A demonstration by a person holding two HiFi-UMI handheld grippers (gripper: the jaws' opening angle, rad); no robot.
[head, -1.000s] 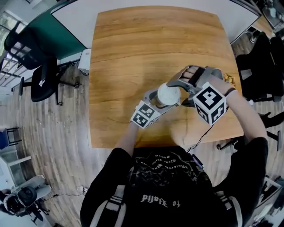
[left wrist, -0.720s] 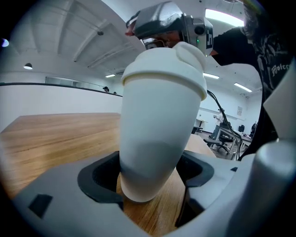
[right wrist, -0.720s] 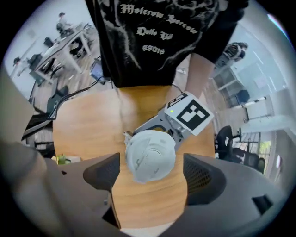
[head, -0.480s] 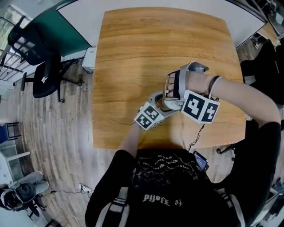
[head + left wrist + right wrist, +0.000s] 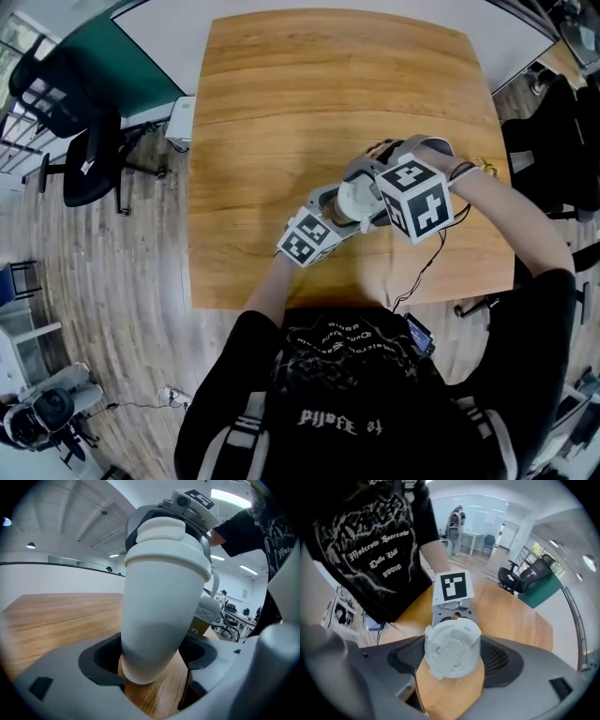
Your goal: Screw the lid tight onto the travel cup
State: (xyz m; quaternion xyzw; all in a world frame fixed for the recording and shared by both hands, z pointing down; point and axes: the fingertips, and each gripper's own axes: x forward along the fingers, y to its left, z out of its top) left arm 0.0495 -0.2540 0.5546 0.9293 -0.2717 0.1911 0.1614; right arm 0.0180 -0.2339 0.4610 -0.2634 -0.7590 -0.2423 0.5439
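The travel cup (image 5: 159, 606) stands straight up, lid (image 5: 452, 644) on top. Left tongs (image 5: 153, 660) squeeze its bottom; right tongs (image 5: 452, 660), just closing, squeeze the lid.

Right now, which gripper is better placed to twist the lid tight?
Right. The right gripper reaches down over the lid, its jaws having just been closing on it; the left gripper clamps the base of the travel cup, steadying it.
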